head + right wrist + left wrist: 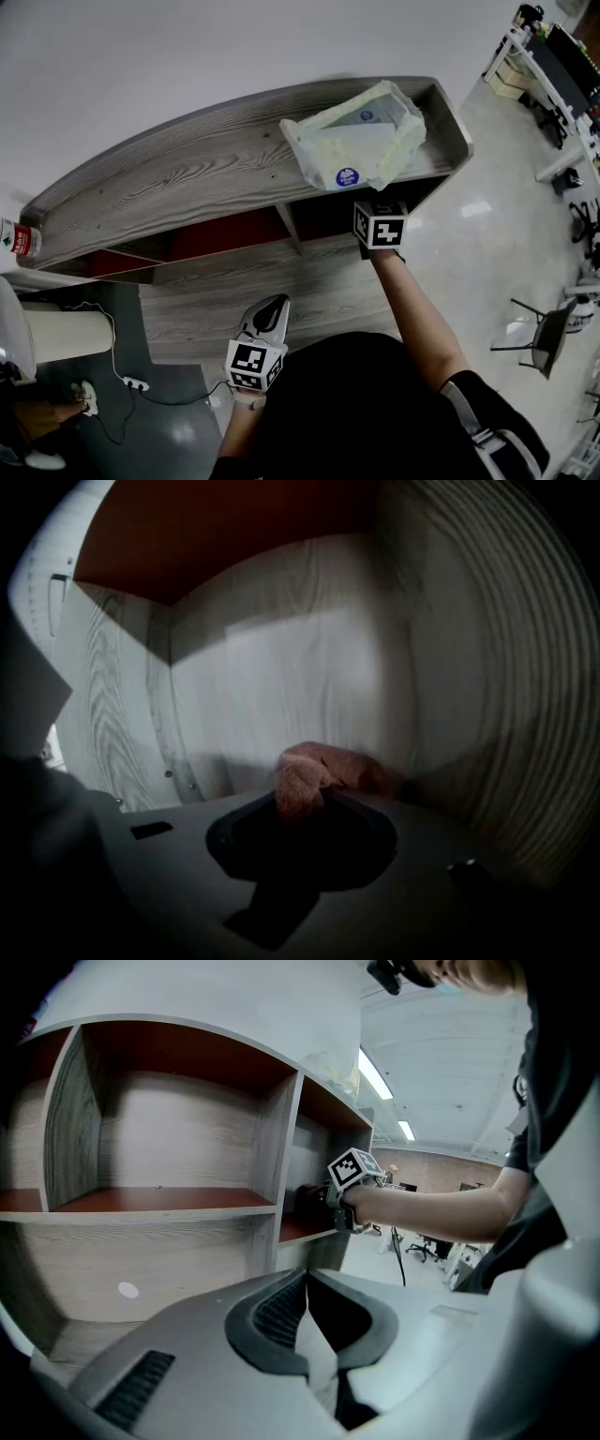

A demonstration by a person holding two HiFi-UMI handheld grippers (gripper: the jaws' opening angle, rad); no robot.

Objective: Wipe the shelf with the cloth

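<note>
- right gripper (pixel 300 803): fingers clenched on a pinkish cloth (pixel 319 772). the cloth bunches up just past the fingertips, with a fold trailing off to their right.
- these fingers sit inside a compartment of the shelf (pixel 169 178). grey wood-grain back wall straight ahead of them, side wall close on their right, upright panel with small holes on their left, red-brown board overhead.
- the cloth lies between the fingertips and the back wall. cannot tell if it touches the compartment floor or the wall; the gripper body hides the floor.
- head view: only the rear of this gripper and the forearm (pixel 412 309) show. the fingers are tucked under the top board at the shelf's right end.
- left gripper view: the right gripper reaches into the narrow right-hand compartment. a wider open compartment with a red-brown floor lies to the left of it, ahead of the left fingers.
- left gripper (pixel 306 1277): fingers pressed together tip to tip, nothing between them. held low in front of the shelf, off it, well apart from the right fingers.
- plastic bag (pixel 361 141) lies on the top board, right above the right fingers; pale contents, a round blue sticker on it.
- bottle (pixel 17 239) at the far left end, well apart from both sets of fingers.
- power strip (pixel 136 382) on the dark floor, left of the left fingers, cable trailing from it.
</note>
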